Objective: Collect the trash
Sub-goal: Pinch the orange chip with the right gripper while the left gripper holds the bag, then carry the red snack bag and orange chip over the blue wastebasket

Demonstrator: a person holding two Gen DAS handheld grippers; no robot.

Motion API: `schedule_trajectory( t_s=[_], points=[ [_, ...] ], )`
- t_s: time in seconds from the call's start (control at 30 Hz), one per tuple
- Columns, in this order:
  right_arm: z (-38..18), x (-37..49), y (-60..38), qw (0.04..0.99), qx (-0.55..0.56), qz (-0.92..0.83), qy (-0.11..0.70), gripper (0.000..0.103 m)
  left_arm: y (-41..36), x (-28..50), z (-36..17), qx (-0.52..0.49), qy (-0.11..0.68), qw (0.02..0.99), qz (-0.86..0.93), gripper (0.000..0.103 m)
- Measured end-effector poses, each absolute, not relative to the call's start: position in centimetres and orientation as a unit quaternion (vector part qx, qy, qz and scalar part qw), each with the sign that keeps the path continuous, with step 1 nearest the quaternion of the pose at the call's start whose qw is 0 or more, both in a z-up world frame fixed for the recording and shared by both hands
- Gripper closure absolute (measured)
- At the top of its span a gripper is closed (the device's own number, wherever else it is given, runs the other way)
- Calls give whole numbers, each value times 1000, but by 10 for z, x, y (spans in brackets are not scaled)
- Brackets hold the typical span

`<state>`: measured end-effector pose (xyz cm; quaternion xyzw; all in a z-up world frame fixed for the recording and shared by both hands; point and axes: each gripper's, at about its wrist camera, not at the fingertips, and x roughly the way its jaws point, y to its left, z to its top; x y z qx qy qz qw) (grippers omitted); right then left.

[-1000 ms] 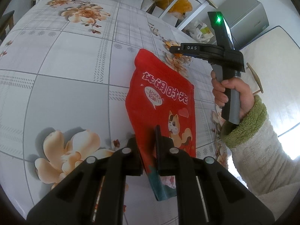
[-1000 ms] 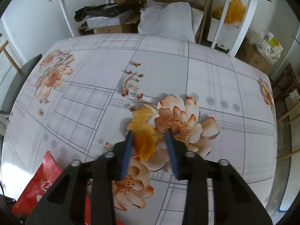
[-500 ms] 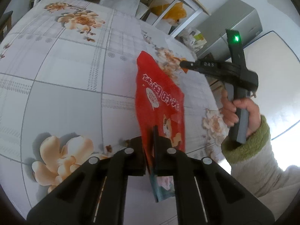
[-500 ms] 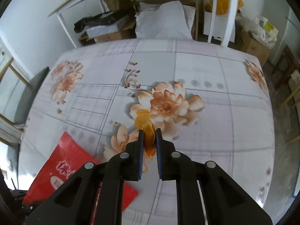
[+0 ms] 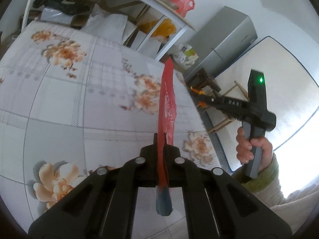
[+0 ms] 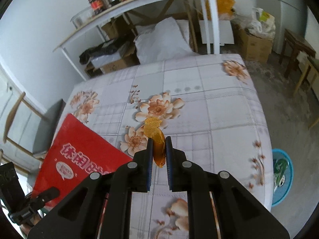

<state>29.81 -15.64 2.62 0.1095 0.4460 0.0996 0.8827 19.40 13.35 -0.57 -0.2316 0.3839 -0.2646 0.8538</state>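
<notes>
A red snack bag (image 5: 167,107) stands on edge above the flowered tablecloth (image 5: 79,99), with my left gripper (image 5: 159,145) shut on its lower end. From the right wrist view the same red bag (image 6: 79,155) shows its printed face at lower left, held by the left gripper (image 6: 39,199). My right gripper (image 6: 159,145) is shut on a piece of orange peel (image 6: 154,131), lifted off the tablecloth (image 6: 219,123). In the left wrist view the right gripper (image 5: 196,94) is beyond the table's right edge, held by a hand (image 5: 251,145) in a green-cuffed sleeve.
A blue basket (image 6: 283,175) with trash in it sits on the floor by the table's right edge. Behind the table stand a white shelf table (image 6: 139,2), boxes and a white sack (image 6: 163,39). Wooden stools (image 6: 297,45) stand at right, a chair (image 6: 45,125) at left.
The left gripper closed on the red bag and lifted it off the table, turning it edge-on. The right gripper closed on the orange peel, raised it and moved right, past the table edge.
</notes>
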Motion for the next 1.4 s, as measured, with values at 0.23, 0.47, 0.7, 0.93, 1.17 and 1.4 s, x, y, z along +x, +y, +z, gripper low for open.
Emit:
schedule_trajectory(
  t_s=[0.23,0.47,0.7,0.93,1.17,1.4],
  points=[
    [40,263,-200,894,150,62,419,91,119,195,16,-221,365,856,-293,103],
    [62,203,-277,909,192,-29,369,91,81,201,40,-192,352,849,-343,103],
    [55,134,-373,897,247,-143,337,91,11,221,63,-147,348,831,-408,103],
    [15,91,-432,869,305,-196,338,91,-80,240,65,-100,383,801,-449,103],
    [-24,82,-466,849,351,-196,342,91,-177,258,50,-25,428,781,-453,102],
    [-65,81,-496,832,388,-194,346,91,-290,290,6,99,483,767,-411,102]
  ],
)
